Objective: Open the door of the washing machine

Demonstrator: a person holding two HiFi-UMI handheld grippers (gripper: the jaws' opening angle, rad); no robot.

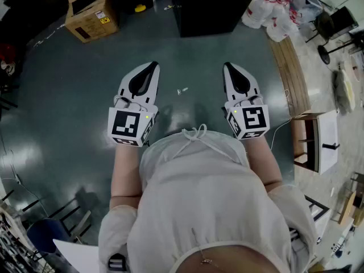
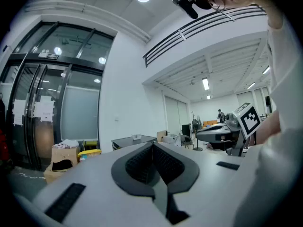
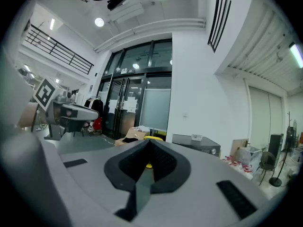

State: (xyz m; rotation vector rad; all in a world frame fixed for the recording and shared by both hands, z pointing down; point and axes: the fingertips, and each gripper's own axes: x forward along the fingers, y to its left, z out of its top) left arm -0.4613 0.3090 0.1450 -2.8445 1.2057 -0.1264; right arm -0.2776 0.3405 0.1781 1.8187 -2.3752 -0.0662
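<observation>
Two grippers are in play, one per hand, and each carries one cube with square markers. There is one dark boxy machine, one cardboard box point(image 1: 88, 13), one small yellow item point(image 1: 140, 8) and a cluster of several white plastic bags point(image 1: 273, 13). The dark box at the top of the head view is probably the washing machine point(image 1: 207, 10), though its door cannot be made out from here. It stands on the grey-green floor point(image 1: 68, 95), well apart from both grippers and straight ahead of them. The cardboard box is off to its left and the bags to its right. Its front face is turned toward the person, and in the gripper views the body reads as low and broad, its long axis running side to side. Both forearms reach forward side by side from the person's body, held level. The left gripper point(image 1: 152, 65) and the right gripper point(image 1: 226, 65) point away from the person toward the machine, their tips angled slightly in toward each other. The left marker cube point(image 1: 131, 125) and the right marker cube point(image 1: 250, 121) sit at the rear ends, nearest the wrists. The left gripper's jaws are pressed together with nothing between them, and so are the right gripper's.
</observation>
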